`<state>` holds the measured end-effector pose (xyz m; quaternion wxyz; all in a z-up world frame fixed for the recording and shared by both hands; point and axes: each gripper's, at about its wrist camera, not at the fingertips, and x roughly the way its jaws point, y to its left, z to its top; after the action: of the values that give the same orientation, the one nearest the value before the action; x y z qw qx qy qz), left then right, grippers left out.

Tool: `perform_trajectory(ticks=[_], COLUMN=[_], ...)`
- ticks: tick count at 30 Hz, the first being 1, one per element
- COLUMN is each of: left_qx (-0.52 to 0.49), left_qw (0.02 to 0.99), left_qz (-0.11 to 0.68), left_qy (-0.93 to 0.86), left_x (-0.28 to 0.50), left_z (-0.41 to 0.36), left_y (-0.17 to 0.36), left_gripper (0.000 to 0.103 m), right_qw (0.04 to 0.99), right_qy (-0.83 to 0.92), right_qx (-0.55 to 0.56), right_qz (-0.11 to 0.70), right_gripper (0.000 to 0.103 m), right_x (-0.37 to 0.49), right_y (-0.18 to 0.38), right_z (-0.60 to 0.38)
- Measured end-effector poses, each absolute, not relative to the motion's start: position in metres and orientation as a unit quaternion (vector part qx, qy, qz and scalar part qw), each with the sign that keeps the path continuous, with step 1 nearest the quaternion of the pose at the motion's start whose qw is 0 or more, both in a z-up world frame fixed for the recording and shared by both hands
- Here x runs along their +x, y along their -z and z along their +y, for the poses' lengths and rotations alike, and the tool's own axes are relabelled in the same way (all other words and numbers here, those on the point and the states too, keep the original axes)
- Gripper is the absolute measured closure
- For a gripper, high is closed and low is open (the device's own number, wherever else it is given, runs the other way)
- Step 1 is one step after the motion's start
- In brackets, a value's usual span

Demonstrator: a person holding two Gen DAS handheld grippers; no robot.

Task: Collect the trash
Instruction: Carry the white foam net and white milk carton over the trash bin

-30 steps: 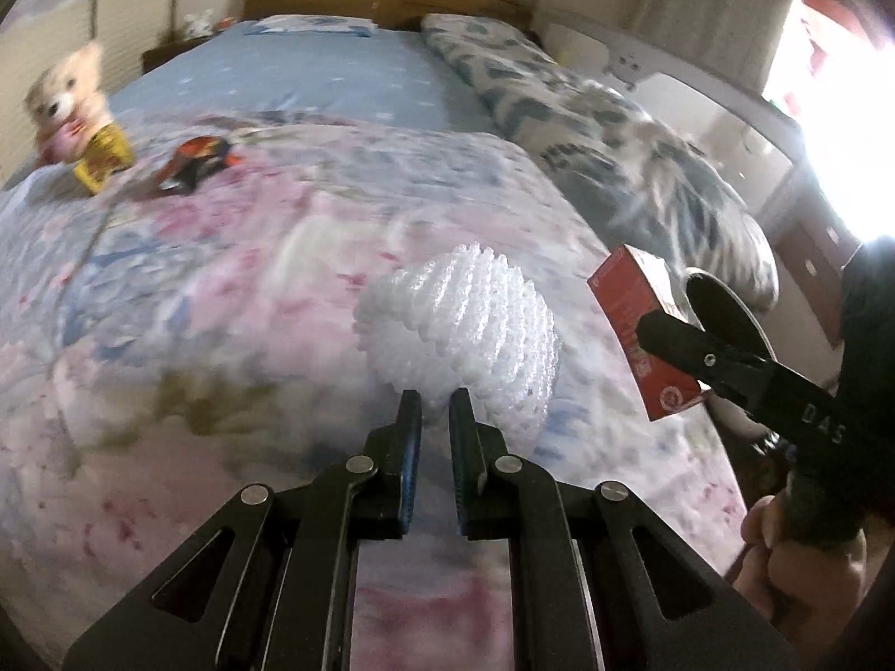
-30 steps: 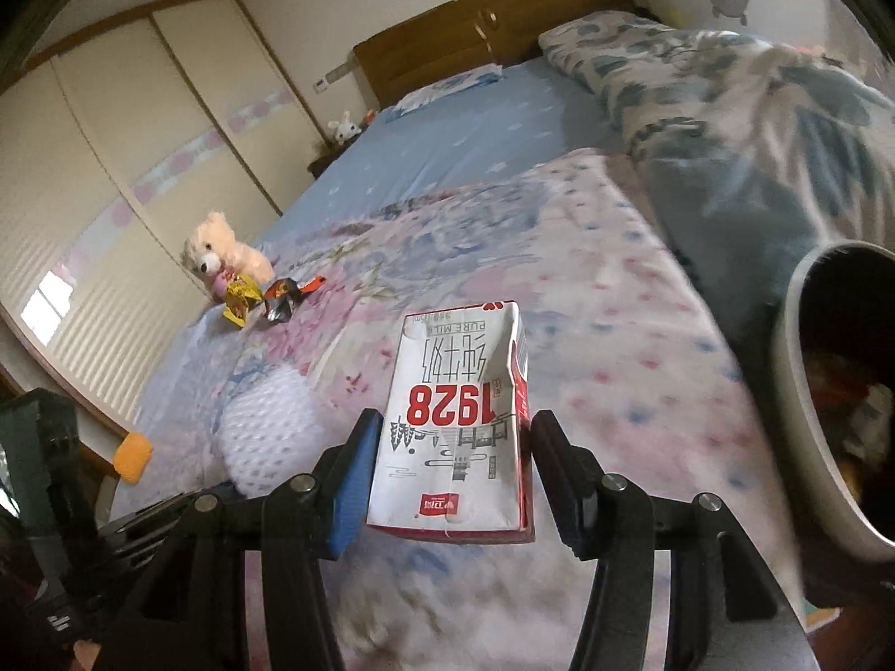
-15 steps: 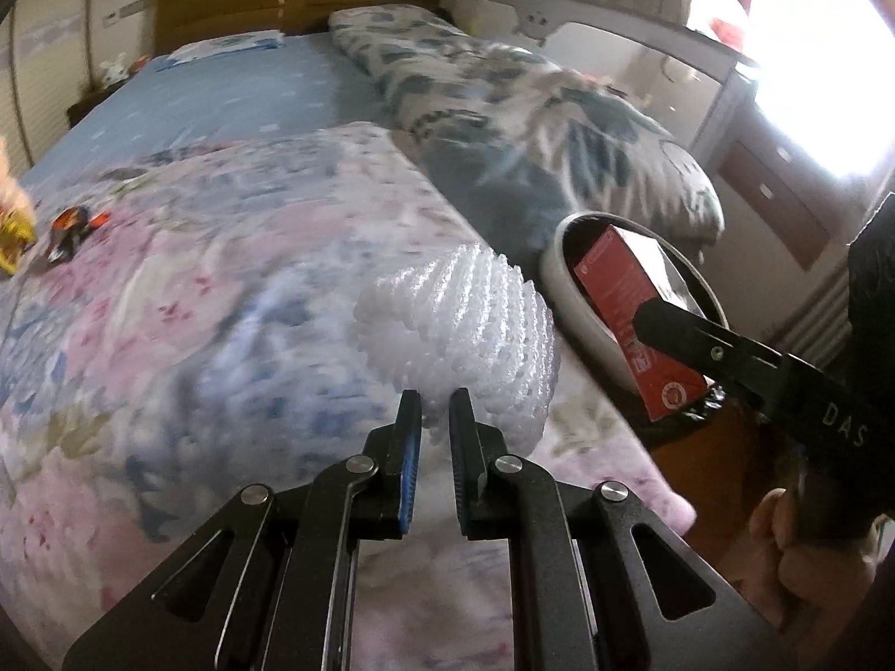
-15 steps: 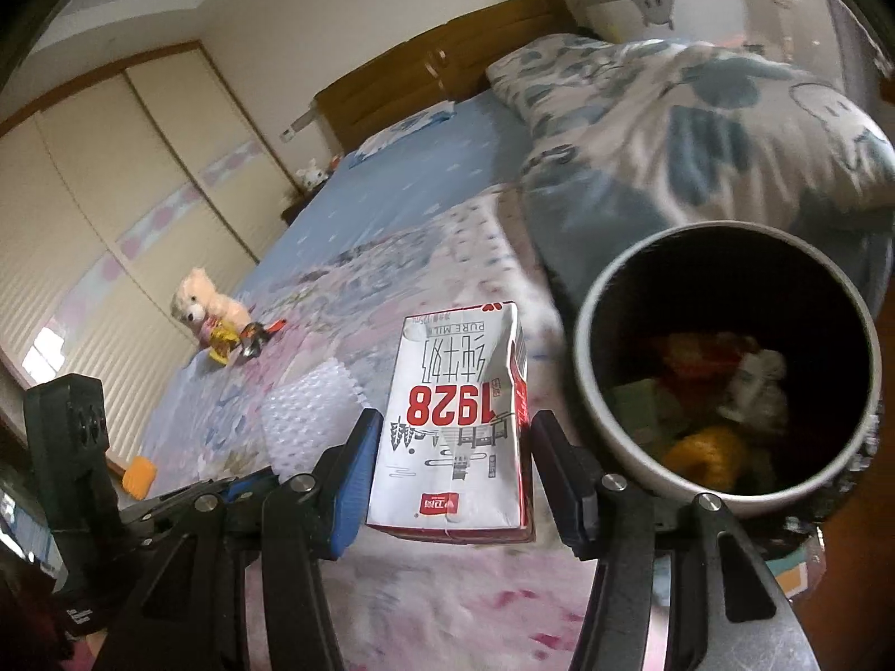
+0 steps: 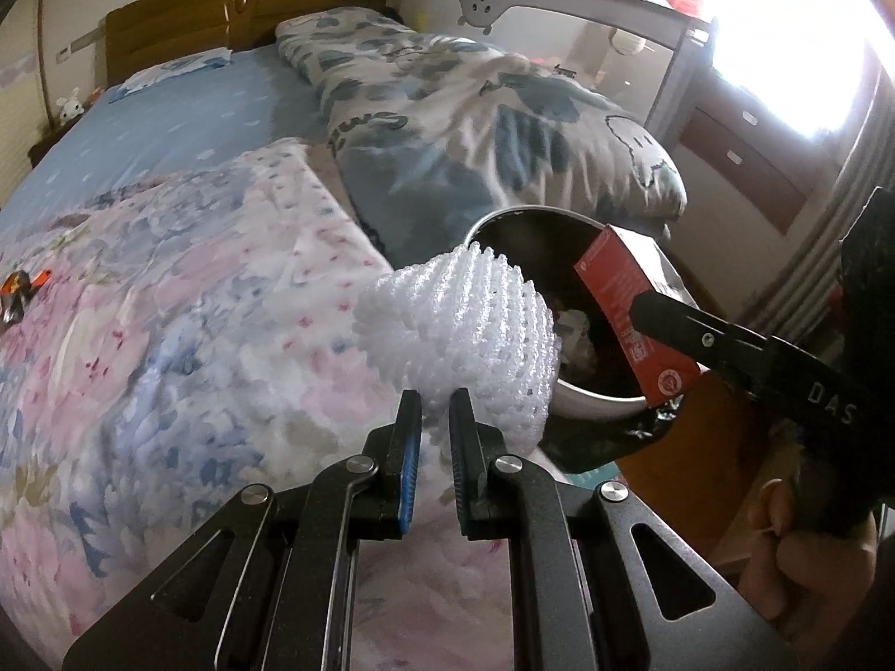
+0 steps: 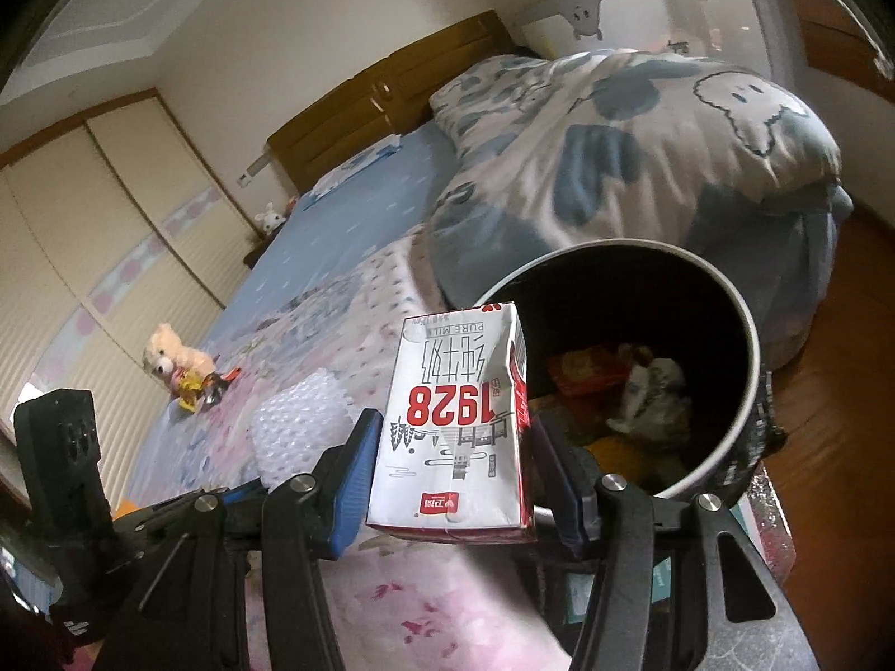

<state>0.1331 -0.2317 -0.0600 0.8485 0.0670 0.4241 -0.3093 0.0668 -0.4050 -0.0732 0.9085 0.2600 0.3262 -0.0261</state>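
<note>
My left gripper (image 5: 434,411) is shut on a white foam fruit net (image 5: 464,330) and holds it above the bed's edge, just left of the round trash bin (image 5: 582,400). The net also shows in the right wrist view (image 6: 299,428). My right gripper (image 6: 453,436) is shut on a red-and-white milk carton (image 6: 456,419), held over the near rim of the bin (image 6: 747,335). The carton shows in the left wrist view (image 5: 635,319) above the bin. The bin holds several wrappers and paper scraps.
The floral bedspread (image 5: 168,307) lies to the left. A blue-white folded quilt (image 5: 475,128) lies behind the bin. Wrappers (image 6: 207,388) and a teddy bear (image 6: 168,352) sit far off on the bed. A wooden floor (image 6: 839,391) is to the right.
Both grippers have moved right from over the bed to the trash bin, still holding the foam net and the carton. The bin now fills much of the right wrist view.
</note>
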Motion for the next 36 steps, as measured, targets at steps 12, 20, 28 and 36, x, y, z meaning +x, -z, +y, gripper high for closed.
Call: perform_trajectory(ticks=[12,20,28,36], left_qx=[0.076,0.087,0.098,0.105], left_qw=[0.845,0.843,0.843,0.843], left_qz=[0.418,0.414,0.411,0.413], left_qy=[0.325,0.331,0.332,0.329], left_x=[0.133,0.133,0.136,0.142], left_z=[-0.257,-0.276,-0.292,-0.305], left_y=[0.052,0.049,0.048,0.051], left_gripper=[0.094,0.094,0.094,0.094], right_qw=[0.907,0.906,0.905,0.905], right_qy=[0.051,0.063,0.069,0.073], right_qx=[0.272,0.277,0.281,0.28], right_qz=[0.317,0.314,0.311,0.312], right_gripper=[0.048,0.048,0.048,0.048], right_x=[0.062,0.061,0.064,0.07], right_y=[0.075,0.077,0.076,0.076], right_z=[-0.433,-0.449,-0.461,-0.469])
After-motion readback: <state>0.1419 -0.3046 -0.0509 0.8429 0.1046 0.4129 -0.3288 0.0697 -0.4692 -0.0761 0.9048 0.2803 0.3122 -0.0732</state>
